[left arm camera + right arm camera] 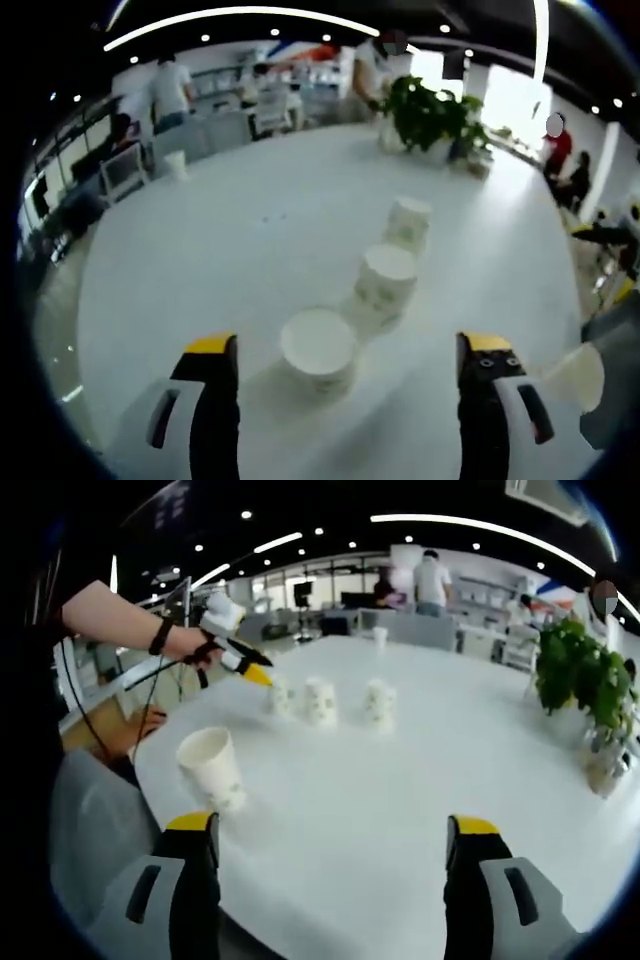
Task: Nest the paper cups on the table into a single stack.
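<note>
Nearest paper cup (318, 350) stands upside down between the left gripper's (350, 375) wide-open, empty fingers (212, 400).

We see both views brightly lit from above by long white ceiling light strips (240, 14) and small round spotlights (246, 515). The broad white table (250, 230) reflects this light evenly, almost washing out ahead of each hand-held gripper. The white printed paper cups (385, 280) cast only faint, soft shadows. Fisheye distortion bends the table's edge and the ceiling lines. The left gripper view is softly blurred throughout; the right gripper view is somewhat sharper, though the far background stays hazy.
</note>
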Action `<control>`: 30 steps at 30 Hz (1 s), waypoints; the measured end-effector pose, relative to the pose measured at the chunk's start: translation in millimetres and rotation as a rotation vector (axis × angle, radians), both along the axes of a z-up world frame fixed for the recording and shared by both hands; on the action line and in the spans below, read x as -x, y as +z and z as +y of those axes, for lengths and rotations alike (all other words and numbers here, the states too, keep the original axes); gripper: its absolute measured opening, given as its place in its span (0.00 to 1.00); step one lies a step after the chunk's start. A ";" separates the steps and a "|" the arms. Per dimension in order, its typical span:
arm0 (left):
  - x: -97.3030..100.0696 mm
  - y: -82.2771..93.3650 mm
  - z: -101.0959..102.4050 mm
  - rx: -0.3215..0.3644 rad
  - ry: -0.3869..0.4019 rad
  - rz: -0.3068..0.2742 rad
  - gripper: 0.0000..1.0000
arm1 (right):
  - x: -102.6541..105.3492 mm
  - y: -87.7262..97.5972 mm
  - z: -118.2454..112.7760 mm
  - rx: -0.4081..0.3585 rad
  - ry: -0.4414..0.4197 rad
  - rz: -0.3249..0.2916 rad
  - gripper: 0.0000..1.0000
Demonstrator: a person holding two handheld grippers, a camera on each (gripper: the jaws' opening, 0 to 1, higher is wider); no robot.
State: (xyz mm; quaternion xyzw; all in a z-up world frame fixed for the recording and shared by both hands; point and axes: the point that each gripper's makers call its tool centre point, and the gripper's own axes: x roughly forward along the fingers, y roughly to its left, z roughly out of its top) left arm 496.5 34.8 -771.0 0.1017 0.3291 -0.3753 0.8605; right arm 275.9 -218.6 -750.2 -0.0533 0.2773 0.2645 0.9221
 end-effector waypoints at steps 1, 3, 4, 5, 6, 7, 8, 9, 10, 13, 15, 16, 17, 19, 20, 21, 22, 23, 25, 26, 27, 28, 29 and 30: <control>-1.1 -1.3 -0.8 0.000 -0.003 0.002 0.86 | -0.1 -0.6 -0.4 0.000 -0.001 0.001 0.92; -3.5 -5.3 -1.7 -0.006 -0.007 0.006 0.83 | -0.6 -2.9 -1.7 -0.004 -0.009 0.009 0.92; -3.7 -7.2 -2.0 -0.013 -0.014 0.007 0.81 | -0.9 -3.4 -2.6 -0.005 -0.013 0.010 0.92; -4.3 -9.3 -3.1 -0.016 -0.019 0.013 0.80 | -1.0 -3.8 -2.8 -0.006 -0.013 0.011 0.92; -5.5 -9.7 -3.5 -0.016 -0.016 0.014 0.80 | -0.7 -4.1 -3.0 -0.005 -0.013 0.014 0.92; -7.3 -10.2 -3.6 -0.018 -0.013 0.013 0.80 | -0.8 -4.0 -3.2 -0.004 -0.013 0.014 0.92; -8.6 -10.7 -4.1 -0.019 -0.013 0.013 0.80 | -0.8 -3.9 -3.8 -0.004 -0.014 0.011 0.92; -10.3 -10.2 -5.4 -0.015 -0.014 0.010 0.79 | -0.9 -4.1 -4.6 -0.005 -0.014 0.012 0.91; -11.5 -10.3 -5.7 -0.017 -0.012 0.009 0.79 | -1.1 -4.2 -4.9 -0.008 -0.016 0.014 0.91; -14.6 -10.5 -6.7 -0.021 -0.022 -0.001 0.75 | -2.1 -4.8 -6.2 -0.008 -0.019 0.016 0.91; -17.1 -11.0 -7.6 -0.028 -0.029 -0.013 0.73 | -2.7 -5.8 -7.3 -0.007 -0.021 0.018 0.91; -17.5 -11.8 -8.1 -0.035 -0.036 -0.017 0.72 | -2.8 -6.2 -7.4 -0.007 -0.021 0.019 0.91; -17.9 -12.7 -8.1 -0.040 -0.037 -0.020 0.70 | -3.0 -6.4 -7.5 -0.007 -0.020 0.019 0.91; -18.3 -15.7 -8.2 -0.046 -0.039 -0.012 0.68 | -3.6 -6.1 -7.9 -0.007 -0.020 0.018 0.91; -18.8 -16.4 -7.8 -0.045 -0.038 -0.013 0.66 | -4.0 -6.1 -8.1 -0.008 -0.021 0.018 0.91; -19.2 -17.1 -7.6 -0.045 -0.037 -0.010 0.65 | -4.4 -6.1 -8.1 -0.010 -0.022 0.018 0.91; -18.9 -17.4 -7.8 -0.044 -0.039 -0.007 0.63 | -4.8 -6.1 -8.2 -0.010 -0.023 0.018 0.91; -19.1 -17.6 -8.5 -0.038 -0.041 -0.004 0.62 | -5.0 -6.1 -8.3 -0.009 -0.022 0.018 0.91; -20.8 -17.6 -9.0 -0.030 -0.032 0.002 0.61 | -5.5 -6.4 -8.0 -0.009 -0.022 0.018 0.91; -21.7 -17.3 -9.4 -0.027 -0.030 0.001 0.60 | -5.7 -7.2 -8.1 -0.009 -0.022 0.020 0.91; -22.2 -17.3 -9.6 -0.028 -0.033 -0.003 0.59 | -5.9 -7.6 -8.0 -0.011 -0.022 0.021 0.91; -23.0 -17.8 -9.9 -0.033 -0.037 -0.004 0.58 | -6.3 -8.2 -8.1 -0.011 -0.022 0.023 0.91; -23.7 -19.7 -9.5 -0.043 -0.039 0.000 0.56 | -6.6 -8.4 -8.3 -0.008 -0.021 0.024 0.91; -24.4 -20.2 -9.6 -0.045 -0.041 -0.001 0.56 | -6.8 -8.1 -8.4 -0.008 -0.021 0.023 0.91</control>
